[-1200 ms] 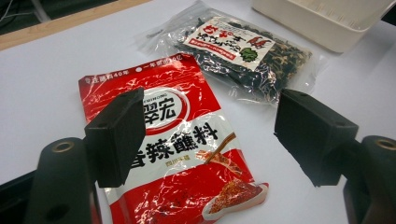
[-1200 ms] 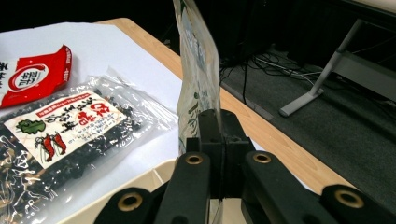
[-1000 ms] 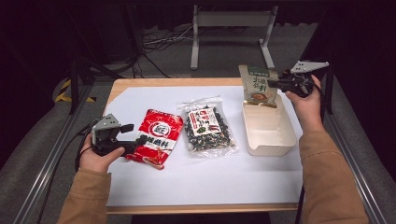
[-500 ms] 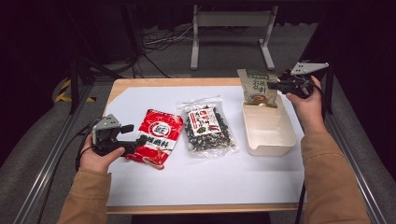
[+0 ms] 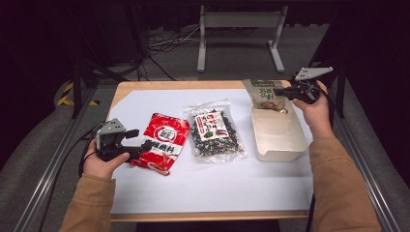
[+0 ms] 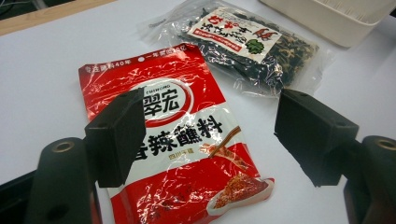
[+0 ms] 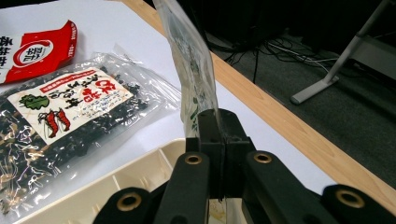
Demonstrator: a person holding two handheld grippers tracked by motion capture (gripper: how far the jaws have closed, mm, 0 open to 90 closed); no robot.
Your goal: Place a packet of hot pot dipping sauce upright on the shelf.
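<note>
Right hand-held gripper point(image 5: 285, 93) clenching green pouch point(image 5: 263, 93) by edge, holding it over tray point(image 5: 280, 145), right of frame. Next: lowering, releasing inside. Left hand-held gripper point(image 6: 210, 140) hovering released over red pouch point(image 5: 162, 141), lower left. Tray interior offering room; counter point(image 5: 164, 86) edge near.

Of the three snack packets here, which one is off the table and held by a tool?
The green-and-tan packet, pinched by the right tool above the beige tray. The red packet and the clear dark-filled packet lie flat.
</note>
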